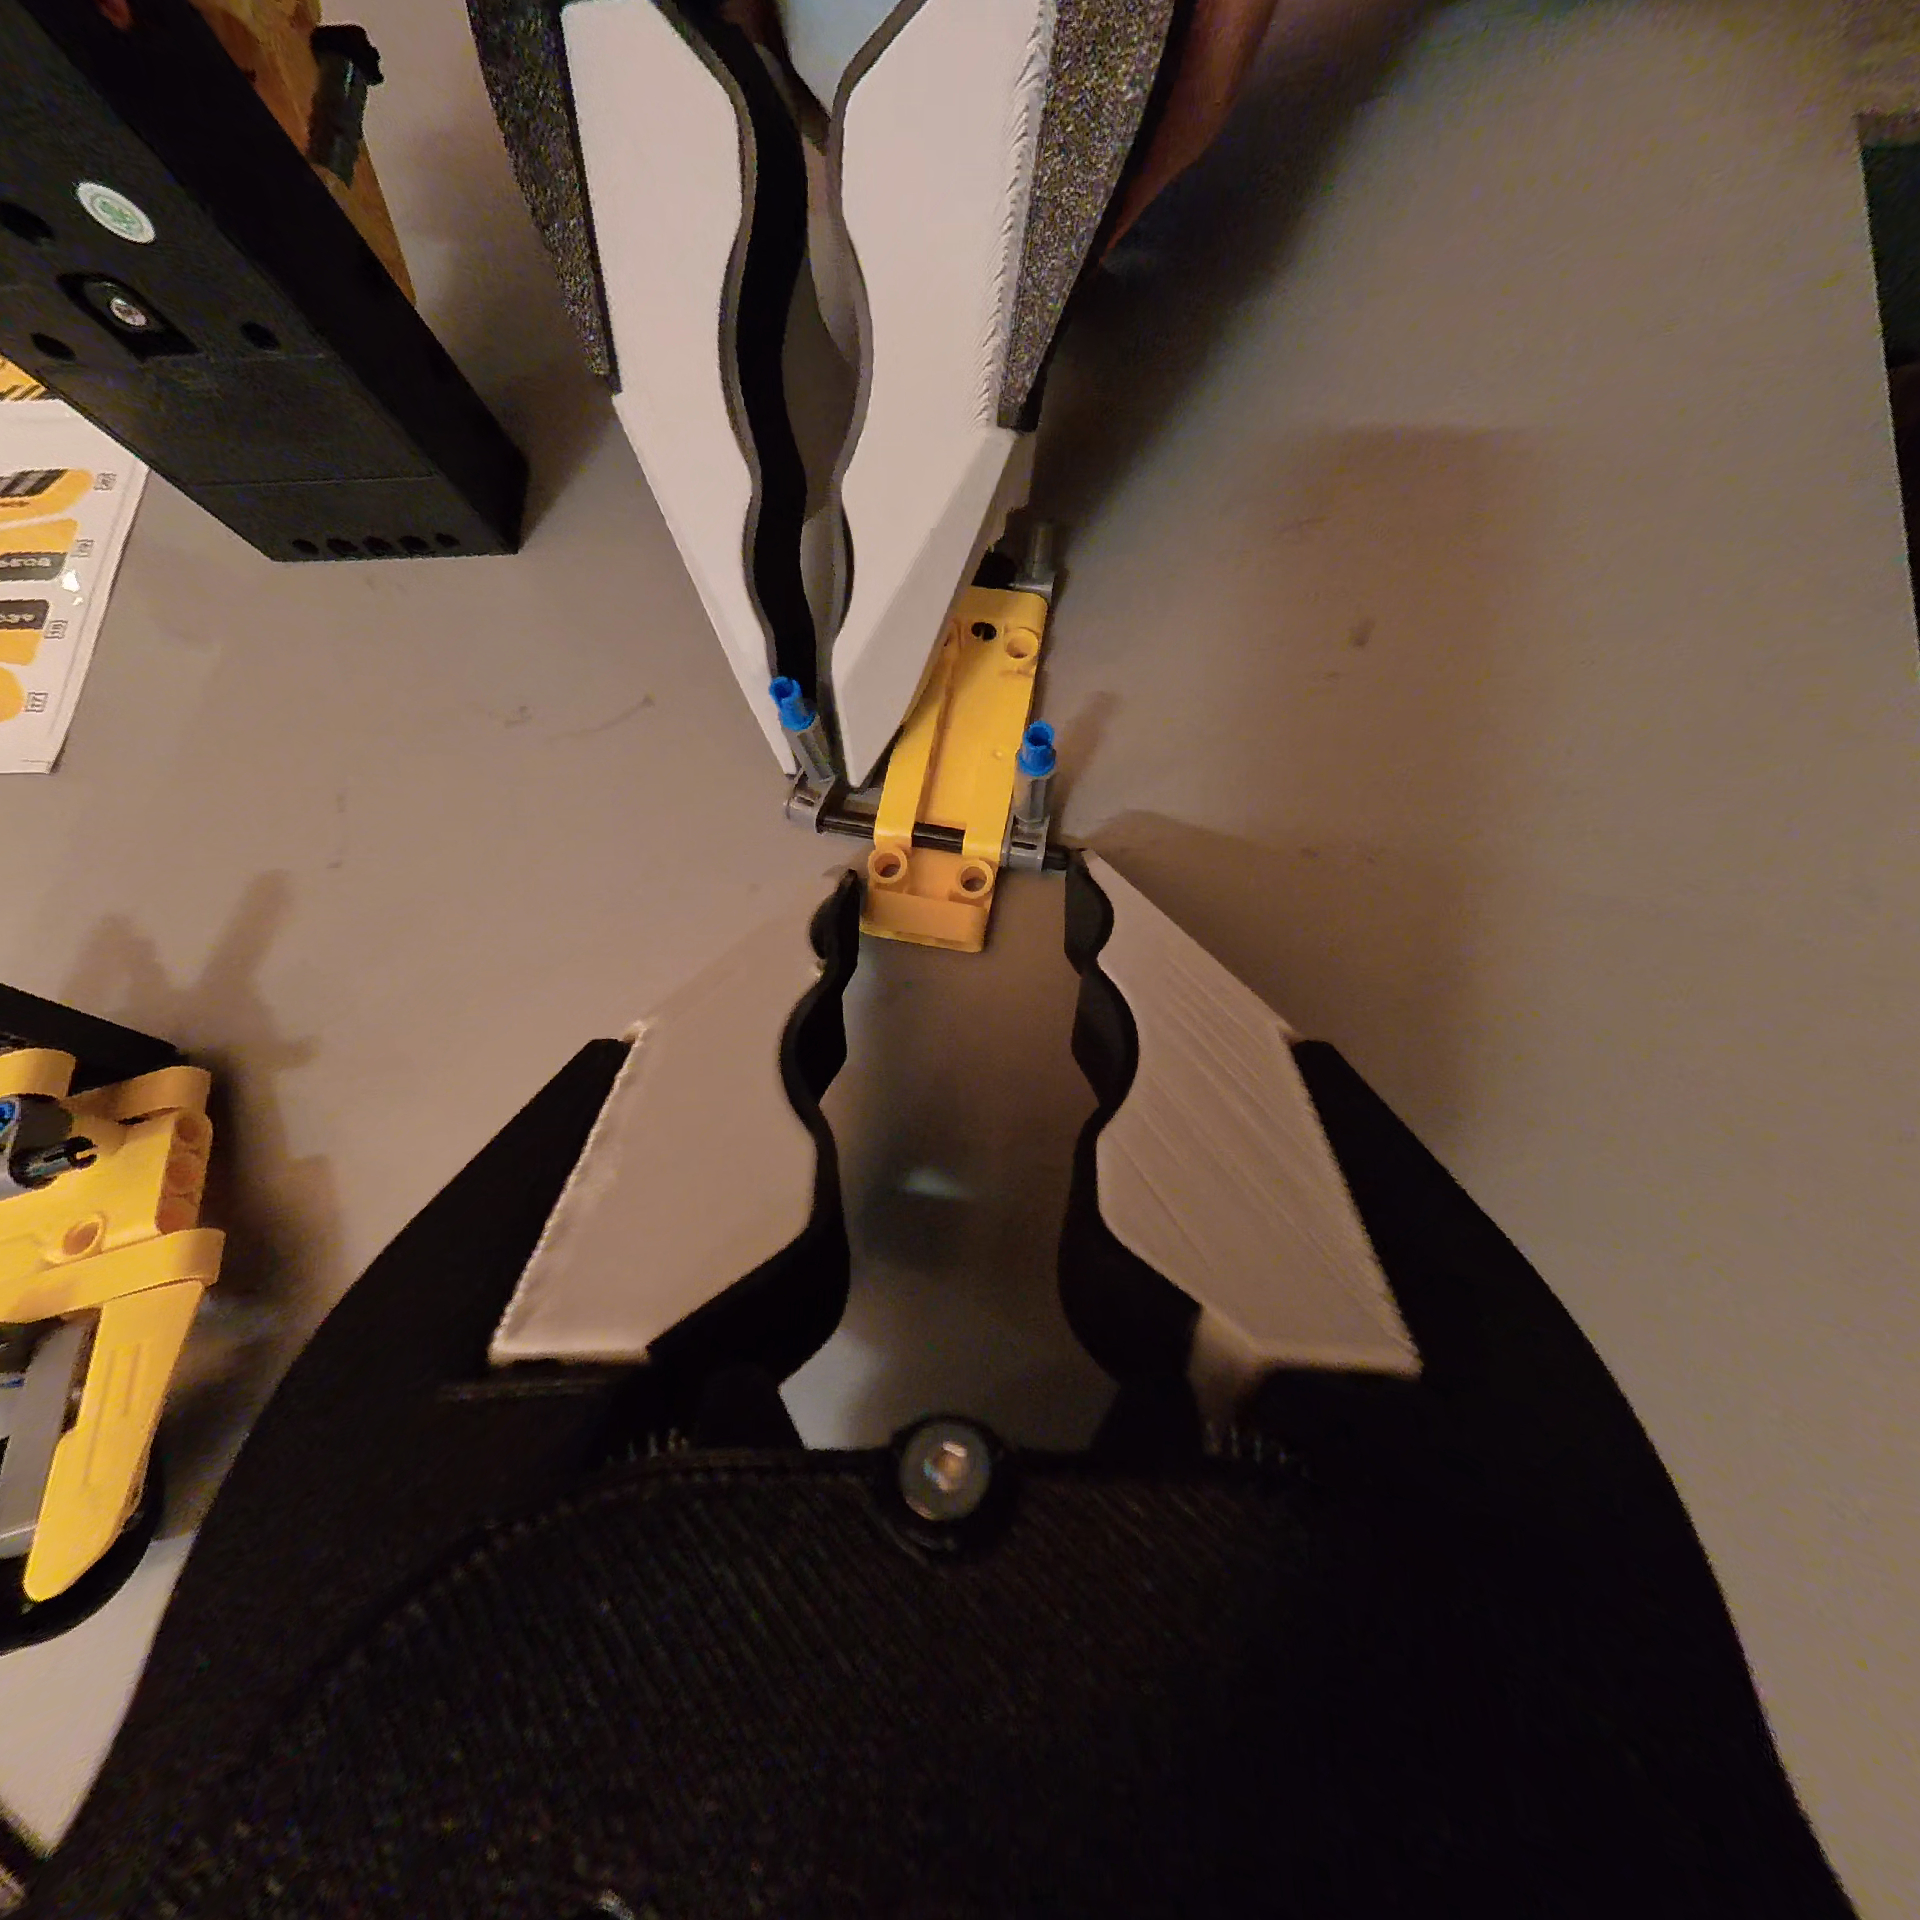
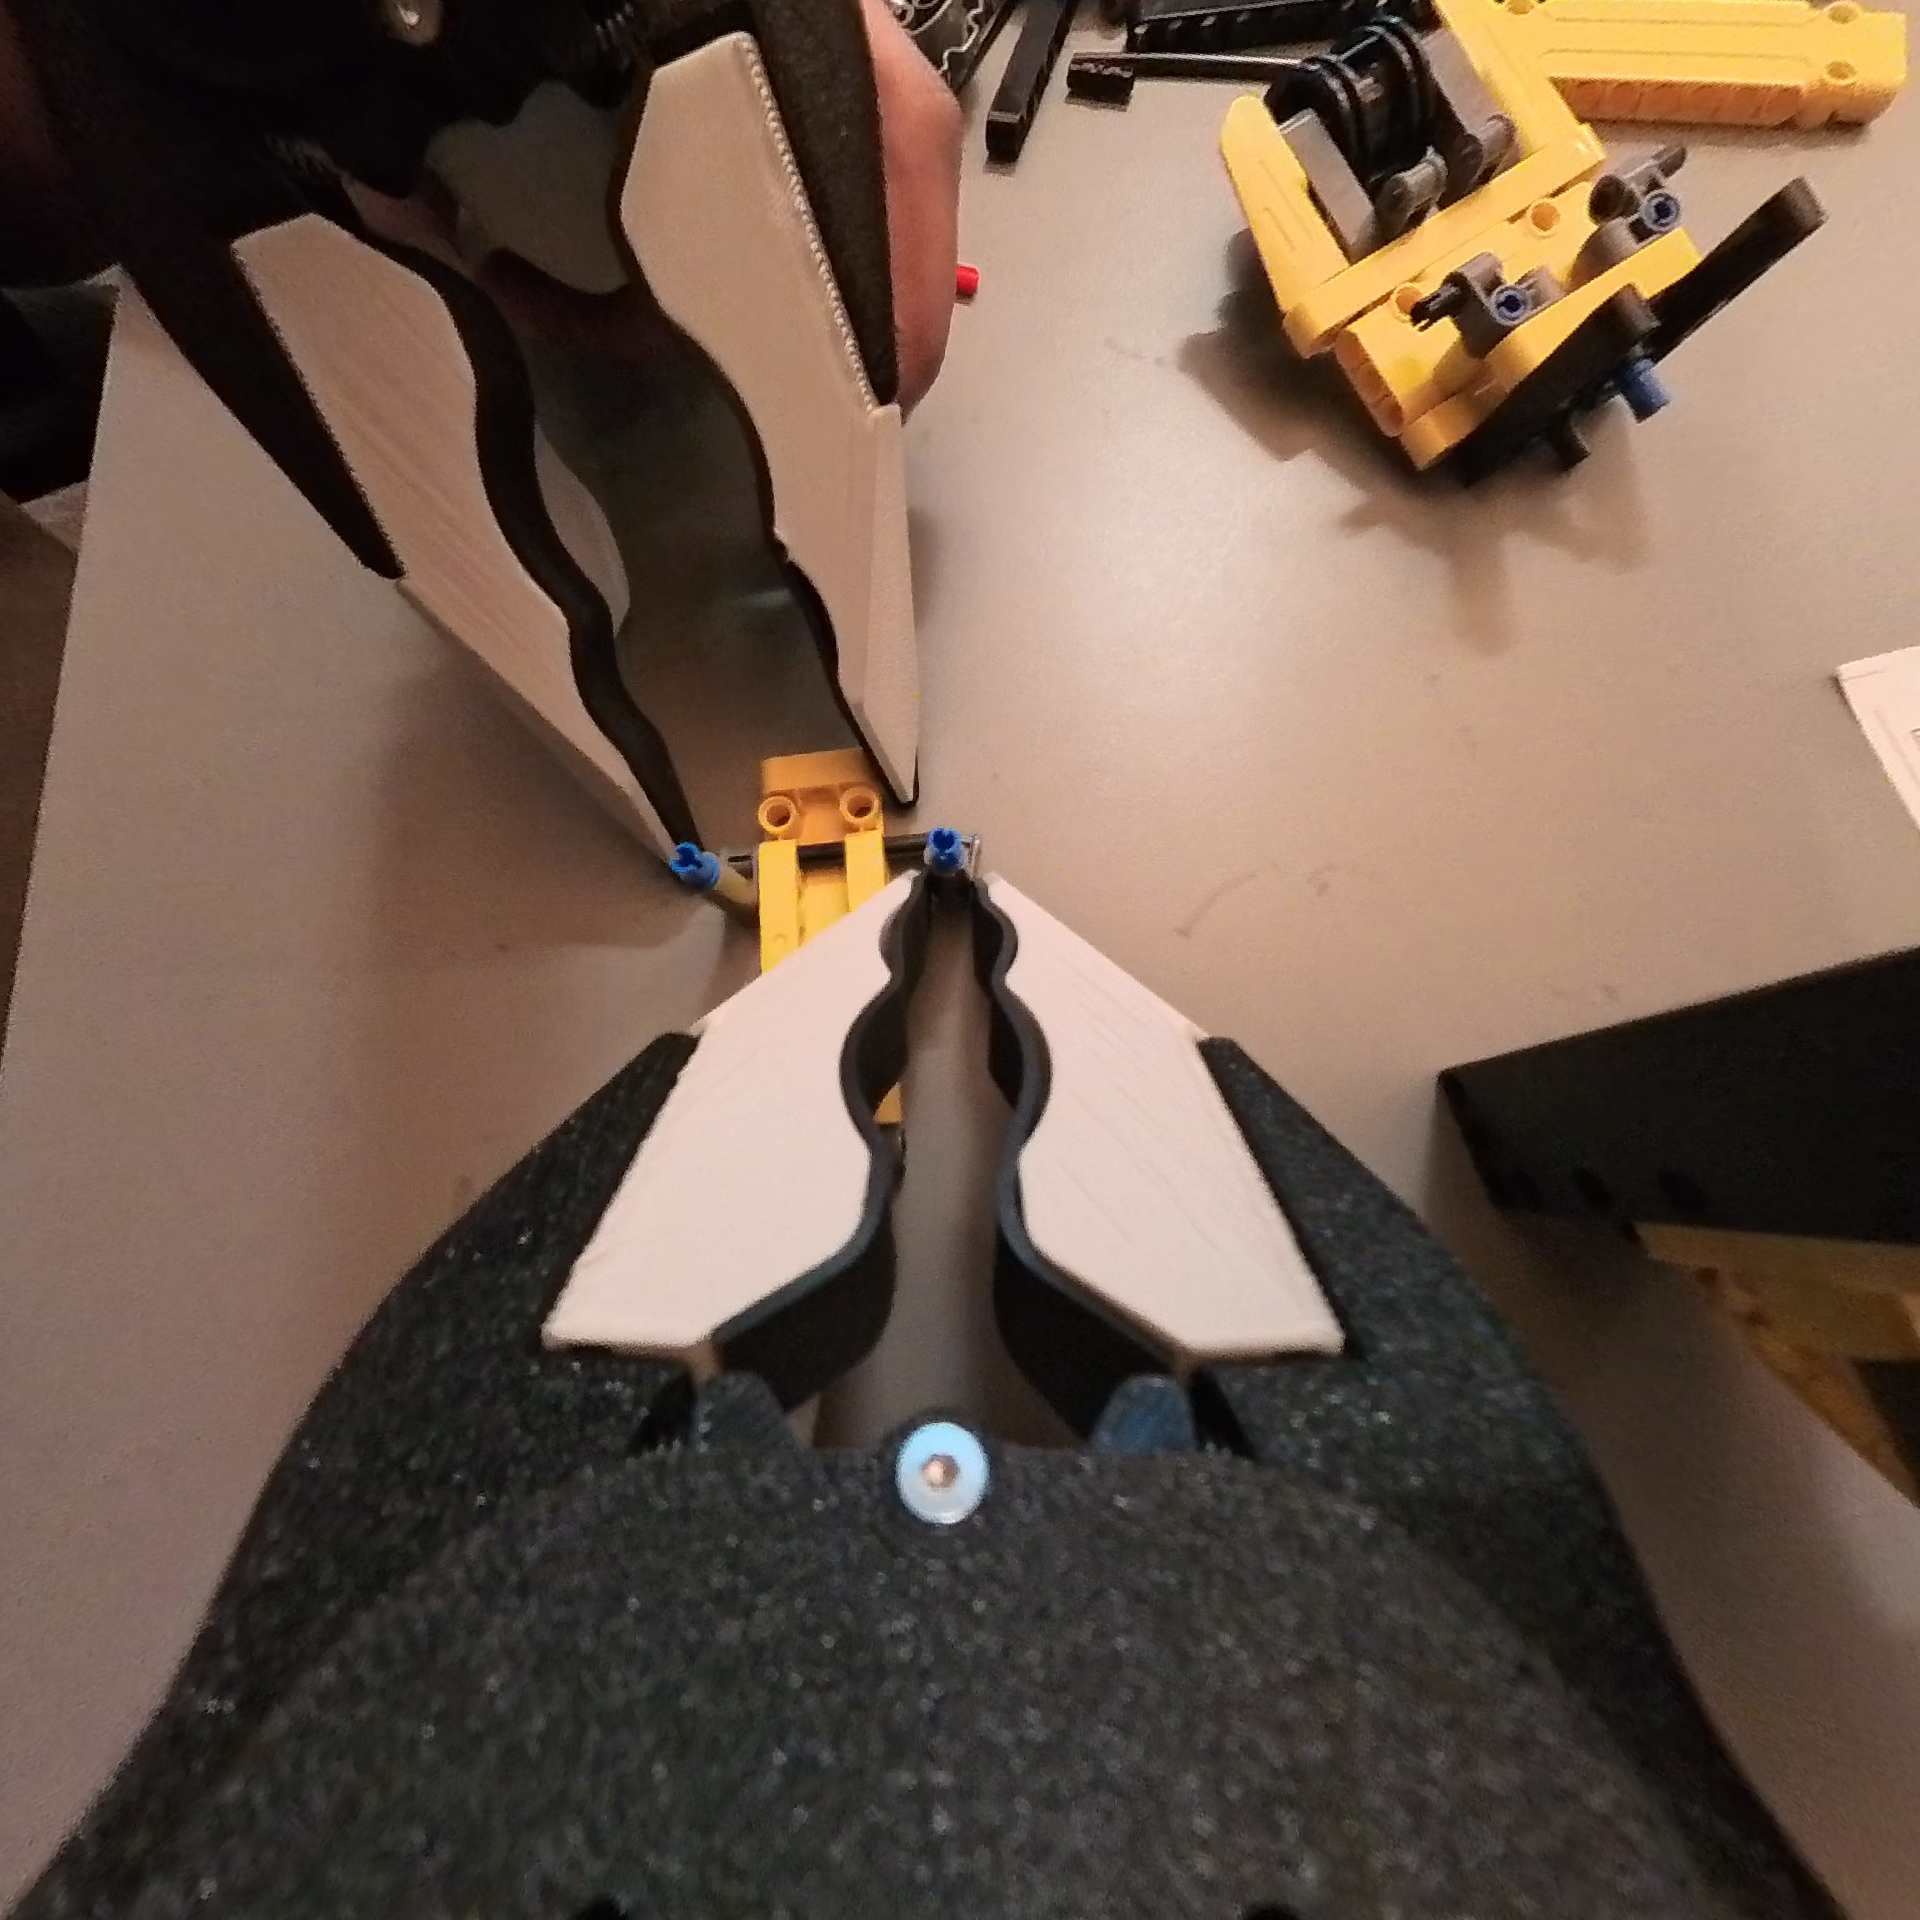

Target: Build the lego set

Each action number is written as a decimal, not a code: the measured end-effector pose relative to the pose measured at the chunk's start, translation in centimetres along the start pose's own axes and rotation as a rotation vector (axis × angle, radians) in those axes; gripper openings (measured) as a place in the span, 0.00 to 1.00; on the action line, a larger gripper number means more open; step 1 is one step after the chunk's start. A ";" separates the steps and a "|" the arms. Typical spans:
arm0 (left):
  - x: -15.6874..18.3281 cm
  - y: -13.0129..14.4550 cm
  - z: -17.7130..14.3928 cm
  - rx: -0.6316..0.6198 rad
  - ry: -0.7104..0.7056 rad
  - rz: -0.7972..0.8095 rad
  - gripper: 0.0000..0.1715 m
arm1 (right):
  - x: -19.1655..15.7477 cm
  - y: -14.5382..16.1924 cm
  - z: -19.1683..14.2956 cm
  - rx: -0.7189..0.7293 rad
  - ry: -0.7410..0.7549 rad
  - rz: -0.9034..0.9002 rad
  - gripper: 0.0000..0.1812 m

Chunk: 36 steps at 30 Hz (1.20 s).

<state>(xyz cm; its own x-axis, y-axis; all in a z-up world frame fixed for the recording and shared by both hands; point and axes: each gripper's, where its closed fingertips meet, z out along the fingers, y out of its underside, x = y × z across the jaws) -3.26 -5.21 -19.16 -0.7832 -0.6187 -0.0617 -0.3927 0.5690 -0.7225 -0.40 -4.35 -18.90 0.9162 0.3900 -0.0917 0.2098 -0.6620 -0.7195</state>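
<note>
A small yellow brick assembly (image 1: 951,748) lies on the grey table (image 1: 1455,727). A black axle (image 1: 935,828) crosses it, with a grey connector and blue pin at each end. My left gripper (image 1: 961,878) is open, and its fingertips straddle the assembly's near end. My right gripper (image 2: 951,883) comes from the opposite side and is shut on one grey connector with a blue pin (image 2: 942,847). That gripper also shows in the left wrist view (image 1: 821,774). The other blue pin (image 2: 691,862) sits beside a left fingertip (image 2: 665,821).
A larger yellow and black brick build (image 2: 1455,281) stands far right, with loose black beams (image 2: 1029,73) beyond it. A black box (image 1: 239,343) and a sticker sheet (image 1: 52,582) lie to my left. A small red piece (image 2: 966,278) lies by a hand (image 2: 920,208).
</note>
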 end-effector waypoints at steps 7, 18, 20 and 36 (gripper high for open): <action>0.2 0.0 0.0 0.001 0.006 0.025 0.21 | -0.2 0.1 -0.1 0.002 -0.034 -0.004 0.04; 1.4 0.0 -0.1 0.011 0.053 0.093 0.21 | -1.3 0.4 -0.2 -0.006 -0.078 -0.056 0.04; 1.5 0.0 -0.2 0.011 0.061 0.095 0.21 | -1.4 0.4 -0.3 -0.006 -0.077 -0.069 0.04; 1.8 0.1 -0.2 0.007 0.088 0.095 0.21 | -2.0 0.5 -0.3 -0.002 -0.108 -0.082 0.04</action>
<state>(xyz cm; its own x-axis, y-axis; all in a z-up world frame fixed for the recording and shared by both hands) -4.79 -6.19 -19.19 -0.8560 -0.5122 -0.0701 -0.3112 0.6187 -0.7213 -1.99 -5.62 -18.89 0.8540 0.5093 -0.1060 0.2835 -0.6266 -0.7260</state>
